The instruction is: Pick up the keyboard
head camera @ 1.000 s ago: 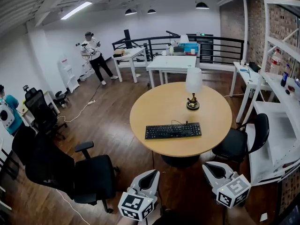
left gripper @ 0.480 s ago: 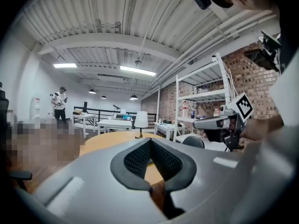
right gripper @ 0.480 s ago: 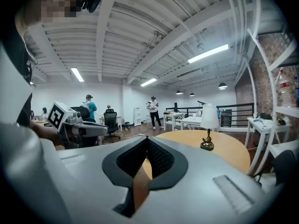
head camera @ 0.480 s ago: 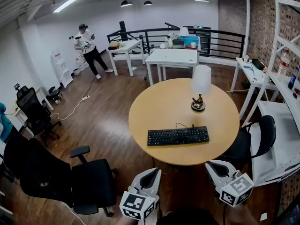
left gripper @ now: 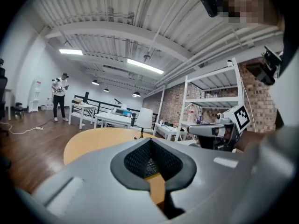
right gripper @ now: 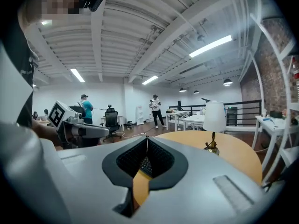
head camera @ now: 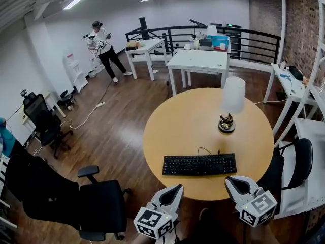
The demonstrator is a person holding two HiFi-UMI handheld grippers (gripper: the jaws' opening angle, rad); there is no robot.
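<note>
Black keyboard (head camera: 199, 164) is lying flat near the front edge of the round wooden bench (head camera: 172, 121), its cable (head camera: 205, 150) trailing back toward the lamp (head camera: 231, 103), so it's w/in easy reach from this side. Left claw (head camera: 175, 189) and right claw (head camera: 233, 182) are both sitting pressed together w/ nothing btwn them, hovering just short of the bench edge and lining up roughly w/ each end of the keyboard. Prob. setting up a two-ended lift; both need spreading first.
</note>
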